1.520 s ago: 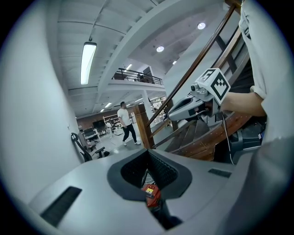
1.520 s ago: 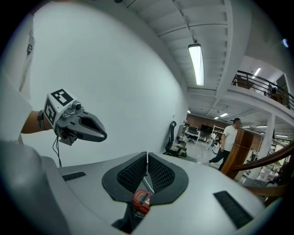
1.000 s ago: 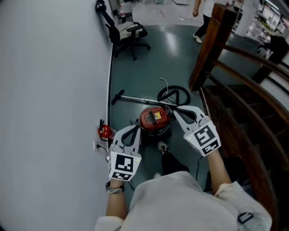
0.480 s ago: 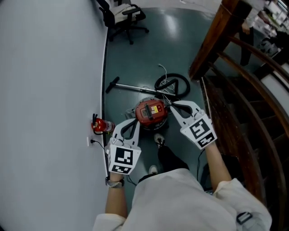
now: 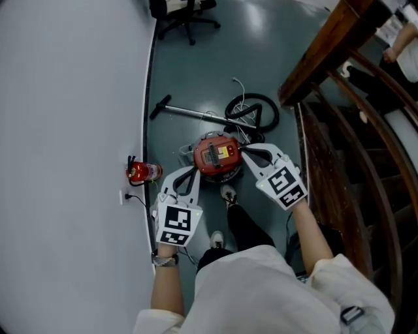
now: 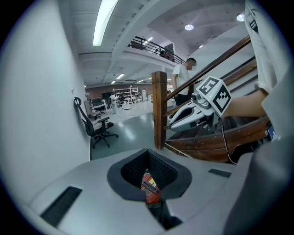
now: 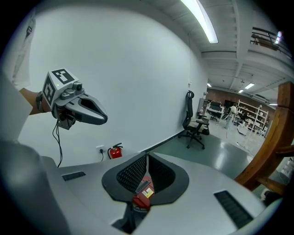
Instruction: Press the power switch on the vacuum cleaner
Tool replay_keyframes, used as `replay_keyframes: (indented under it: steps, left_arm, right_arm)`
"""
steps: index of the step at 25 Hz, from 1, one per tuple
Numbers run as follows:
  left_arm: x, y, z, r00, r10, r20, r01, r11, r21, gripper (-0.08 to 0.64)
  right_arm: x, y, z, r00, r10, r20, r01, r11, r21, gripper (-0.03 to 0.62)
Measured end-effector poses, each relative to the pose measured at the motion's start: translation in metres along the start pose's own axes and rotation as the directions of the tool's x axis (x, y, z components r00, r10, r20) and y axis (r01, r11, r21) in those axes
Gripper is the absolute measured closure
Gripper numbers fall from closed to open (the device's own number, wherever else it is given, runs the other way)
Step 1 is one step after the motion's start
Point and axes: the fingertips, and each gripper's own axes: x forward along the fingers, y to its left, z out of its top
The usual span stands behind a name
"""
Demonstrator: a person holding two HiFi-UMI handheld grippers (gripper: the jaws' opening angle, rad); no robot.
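Observation:
The red vacuum cleaner stands on the green floor, a yellow label on its top. My left gripper hovers at its lower left, jaws shut and empty. At the vacuum's right edge my right gripper is shut too, tips next to the top; contact cannot be told. In the left gripper view the vacuum shows through the gap behind the shut tips. It shows the same way in the right gripper view, behind that gripper's tips. The switch cannot be made out.
The vacuum's black hose coils behind it and its wand lies on the floor. A red fire extinguisher and a wall socket sit by the white wall at left. A wooden stair rail runs along the right. An office chair stands far back.
Both grippers have sunk toward the vacuum cleaner, the right one closing on its right edge. The head view has tipped further down over it.

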Motion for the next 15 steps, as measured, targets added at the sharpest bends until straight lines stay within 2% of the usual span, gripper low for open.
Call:
replay_keyframes:
  steps: [8,15]
  left_arm:
    - [0.040,0.008,-0.017,0.999,-0.016,-0.038,0.014,0.999,-0.044,0.558]
    - [0.065,0.012,-0.018,0.999,-0.017,-0.050,0.015,0.999,-0.051,0.558]
  right_arm:
    - [0.036,-0.014,-0.024,0.998,0.054,-0.042,-0.053,0.998,0.023,0.560]
    - [0.068,-0.022,-0.052,0.991,0.107,-0.075,-0.103,0.993,0.052,0.560]
